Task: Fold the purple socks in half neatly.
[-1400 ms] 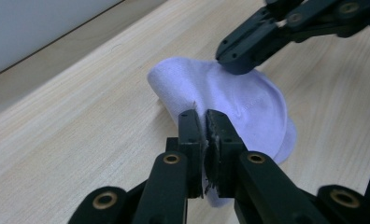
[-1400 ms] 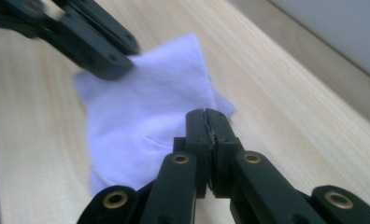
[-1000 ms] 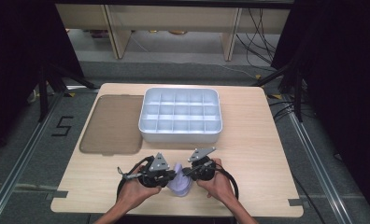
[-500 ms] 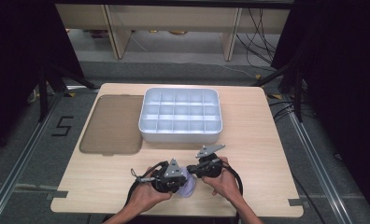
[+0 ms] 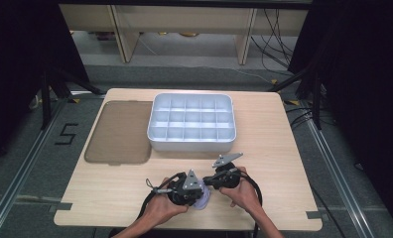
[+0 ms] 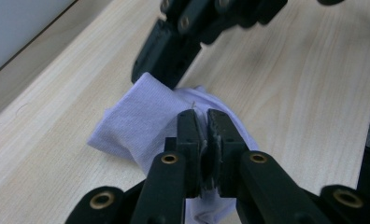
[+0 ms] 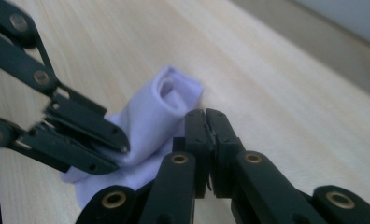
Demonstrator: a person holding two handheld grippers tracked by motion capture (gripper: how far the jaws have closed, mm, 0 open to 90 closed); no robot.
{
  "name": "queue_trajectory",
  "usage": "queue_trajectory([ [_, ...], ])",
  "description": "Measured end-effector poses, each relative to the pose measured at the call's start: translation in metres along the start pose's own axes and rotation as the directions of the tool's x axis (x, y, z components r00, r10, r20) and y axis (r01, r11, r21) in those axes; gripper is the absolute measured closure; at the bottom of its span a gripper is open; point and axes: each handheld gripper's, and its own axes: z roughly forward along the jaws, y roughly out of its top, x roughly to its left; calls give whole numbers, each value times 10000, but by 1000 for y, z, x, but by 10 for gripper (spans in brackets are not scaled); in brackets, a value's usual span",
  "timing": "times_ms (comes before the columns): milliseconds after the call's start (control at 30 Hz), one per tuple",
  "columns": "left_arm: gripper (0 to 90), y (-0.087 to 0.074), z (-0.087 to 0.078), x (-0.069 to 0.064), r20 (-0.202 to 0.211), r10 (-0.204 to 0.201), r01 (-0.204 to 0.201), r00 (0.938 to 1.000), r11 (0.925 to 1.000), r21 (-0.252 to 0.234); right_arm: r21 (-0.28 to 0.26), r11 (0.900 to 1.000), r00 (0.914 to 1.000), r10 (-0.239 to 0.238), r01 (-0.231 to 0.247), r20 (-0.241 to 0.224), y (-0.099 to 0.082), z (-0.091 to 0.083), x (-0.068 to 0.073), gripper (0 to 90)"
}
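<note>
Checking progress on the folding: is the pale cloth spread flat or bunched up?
Bunched up: the pale cloth sits rolled in a lump on the table, open tube end visible.

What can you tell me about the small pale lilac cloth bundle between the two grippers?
The pale lilac knit cloth bundle looks like soft fabric, maybe a sock, rolled with an open tube end up. It lies crumpled on the light wooden table near the front edge. The left gripper and right gripper both pinch its folds, jaws shut.

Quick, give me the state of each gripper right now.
Left gripper: shut on the pale lilac cloth.
Right gripper: shut, pinching an edge of the same cloth.
</note>
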Motion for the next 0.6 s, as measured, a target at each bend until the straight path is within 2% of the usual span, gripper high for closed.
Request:
queue_trajectory([
  [67,831,0,1,0,-1,165,-165,9999,9999,-34,-340,9994,10000,3,-2,42,4,-8,-1,888],
  [100,830,0,2,-2,-10,9,-9,10000,10000,-51,-536,9986,10000,2,1,40,6,-13,0,889],
  [133,830,0,2,-1,-34,47,-47,10000,10000,-33,-707,9974,9999,-102,102,4,8,-16,2,888],
  [167,829,1,2,-1,-27,208,-208,9998,9998,10,-921,9955,9997,-218,210,-80,13,-22,6,889],
  [300,828,0,3,-2,-25,-12,12,10000,10000,-49,-1058,9938,9989,-366,331,-308,17,-22,10,889],
  [400,826,1,3,-2,-15,-10,10,10000,10000,-36,-785,9959,9974,-495,453,-531,18,-14,14,889],
  [433,826,1,3,-1,-36,168,-168,9999,9999,-31,-666,9961,9971,-613,582,-447,19,-11,14,889],
  [500,821,1,2,-1,-61,170,-170,9998,9999,13,-396,9973,9975,-632,620,-315,19,-5,13,889],
  [600,792,1,1,-1,76,-28,29,10000,10000,-59,26,9985,9983,-541,542,-231,12,3,7,889],
])
